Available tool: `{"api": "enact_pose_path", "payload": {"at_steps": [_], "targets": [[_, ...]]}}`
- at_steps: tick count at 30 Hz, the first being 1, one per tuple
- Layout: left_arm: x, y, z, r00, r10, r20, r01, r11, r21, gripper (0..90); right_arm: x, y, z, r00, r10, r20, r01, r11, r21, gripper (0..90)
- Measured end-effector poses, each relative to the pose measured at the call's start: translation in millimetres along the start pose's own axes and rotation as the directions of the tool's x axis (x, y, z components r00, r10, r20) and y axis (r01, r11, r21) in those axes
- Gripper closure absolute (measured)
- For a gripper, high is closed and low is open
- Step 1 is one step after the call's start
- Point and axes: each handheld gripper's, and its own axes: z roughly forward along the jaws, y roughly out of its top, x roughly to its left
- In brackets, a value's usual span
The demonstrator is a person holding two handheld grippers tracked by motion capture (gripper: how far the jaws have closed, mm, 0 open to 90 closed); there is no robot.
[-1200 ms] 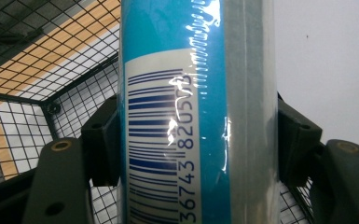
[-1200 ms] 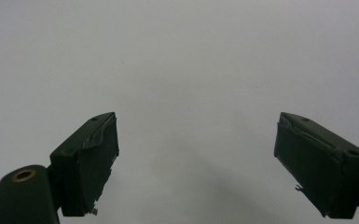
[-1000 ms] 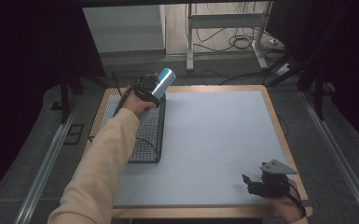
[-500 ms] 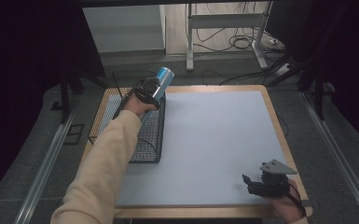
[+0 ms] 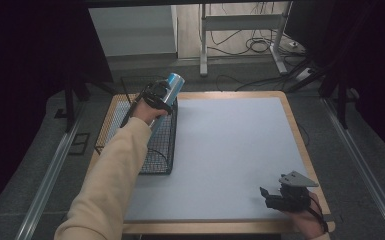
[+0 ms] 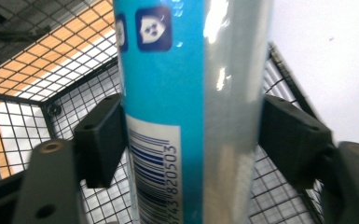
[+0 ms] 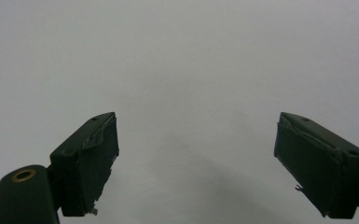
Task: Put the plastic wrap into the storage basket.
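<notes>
A tall blue and silver spray can (image 5: 173, 84) with a barcode (image 6: 158, 172) sticks up tilted over the far end of a black wire basket (image 5: 156, 156). My left gripper (image 5: 159, 98) holds it around the body. In the left gripper view the can (image 6: 191, 70) stands between the two pads (image 6: 103, 140), over the basket's mesh (image 6: 28, 60). The jaws have just been opening, but both pads still look to touch the can's sides. My right gripper (image 5: 266, 196) rests at the table's near right corner, open, with nothing between its jaws (image 7: 196, 154).
The pale tabletop (image 5: 230, 145) has a wooden rim. The basket lies along its left side. Beyond the far edge are a metal frame's legs (image 5: 202, 45) and loose cables (image 5: 260, 45) on the floor. Rails run along both sides.
</notes>
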Motion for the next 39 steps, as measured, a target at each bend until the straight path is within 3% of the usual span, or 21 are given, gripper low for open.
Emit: {"api": "enact_pose_path", "payload": {"at_steps": [4, 7, 10, 12, 15, 17, 22, 26, 27, 28, 33, 34, 35, 36, 37, 38, 39], "targets": [[-3.9, -0.2, -6.4, 0.9997, 0.021, -0.015, -0.021, 0.9996, 0.019, 17.3, -0.2, 0.1, -0.4, 1.0000, 0.001, -0.001, -0.001, 1.000, -0.001, 14.0], [-5.0, -6.6, -24.9, 0.9990, -0.017, 0.041, 0.019, 0.9981, -0.058, 18.8, -0.4, 0.0, -0.9, 1.0000, 0.000, 0.000, 0.000, 1.000, -0.004, 14.0], [-6.2, -9.9, -35.1, 0.9973, -0.023, 0.070, 0.030, 0.9956, -0.089, 17.8, 0.0, 0.3, -0.8, 1.0000, -0.003, 0.000, 0.003, 1.000, -0.004, 14.0], [-10.0, -15.2, -50.2, 0.9939, -0.014, 0.110, 0.028, 0.9916, -0.126, 16.6, 1.2, 0.9, -1.0, 1.0000, -0.008, -0.001, 0.008, 1.000, -0.005, 14.0], [-13.8, -19.3, -59.1, 0.9885, -0.008, 0.151, 0.031, 0.9884, -0.148, 16.4, 1.9, 1.4, -1.3, 1.0000, -0.009, -0.001, 0.009, 1.000, -0.007, 14.0], [-24.2, -27.0, -69.2, 0.9829, 0.014, 0.184, 0.020, 0.9834, -0.180, 16.1, 2.4, 1.8, -1.6, 1.0000, -0.010, -0.001, 0.010, 1.000, -0.008, 14.0], [-41.8, -37.3, -81.2, 0.9747, 0.061, 0.215, -0.012, 0.9748, -0.223, 16.9, 2.3, 2.3, -2.2, 1.0000, -0.007, 0.000, 0.007, 1.000, -0.012, 14.0], [-58.1, -47.8, -90.4, 0.9618, 0.093, 0.257, -0.025, 0.9667, -0.255, 17.6, 2.2, 2.7, -2.4, 1.0000, -0.008, 0.000, 0.008, 1.000, -0.015, 14.0], [-66.2, -53.8, -93.6, 0.9553, 0.106, 0.276, -0.029, 0.9622, -0.271, 17.7, 2.2, 2.9, -2.5, 1.0000, -0.009, 0.000, 0.009, 1.000, -0.016, 14.0], [-66.2, -53.8, -93.6, 0.9553, 0.106, 0.276, -0.029, 0.9622, -0.271, 17.9, 2.2, 2.9, -2.5, 1.0000, -0.009, 0.000, 0.009, 1.000, -0.016, 14.0], [-93.8, -72.0, -99.3, 0.9346, 0.166, 0.315, -0.063, 0.9482, -0.311, 18.1, 1.9, 3.1, -1.9, 1.0000, -0.006, 0.001, 0.006, 1.000, -0.014, 14.0], [-93.8, -72.0, -99.3, 0.9346, 0.166, 0.315, -0.063, 0.9482, -0.311, 18.2, 1.9, 3.1, -1.9, 1.0000, -0.006, 0.001, 0.006, 1.000, -0.014, 14.0], [-104.6, -78.9, -100.3, 0.9260, 0.188, 0.327, -0.075, 0.9415, -0.329, 18.2, 2.3, 3.2, -2.0, 1.0000, -0.008, 0.000, 0.008, 1.000, -0.015, 14.0], [-104.6, -78.9, -100.3, 0.9260, 0.188, 0.327, -0.075, 0.9415, -0.329, 18.3, 2.3, 3.2, -2.0, 1.0000, -0.008, 0.000, 0.008, 1.000, -0.015, 14.0], [-116.8, -85.9, -100.3, 0.9155, 0.217, 0.339, -0.093, 0.9336, -0.346, 18.3, 2.3, 3.1, -2.0, 1.0000, -0.007, 0.001, 0.007, 1.000, -0.015, 14.0], [-116.8, -85.9, -100.3, 0.9155, 0.217, 0.339, -0.093, 0.9336, -0.346, 18.4, 2.3, 3.1, -2.0, 1.0000, -0.007, 0.001, 0.007, 1.000, -0.015, 14.0], [-124.9, -90.2, -100.0, 0.9097, 0.238, 0.340, -0.112, 0.9296, -0.351, 18.4, 2.2, 3.1, -2.0, 1.0000, -0.007, 0.001, 0.007, 1.000, -0.015, 14.0]]}}
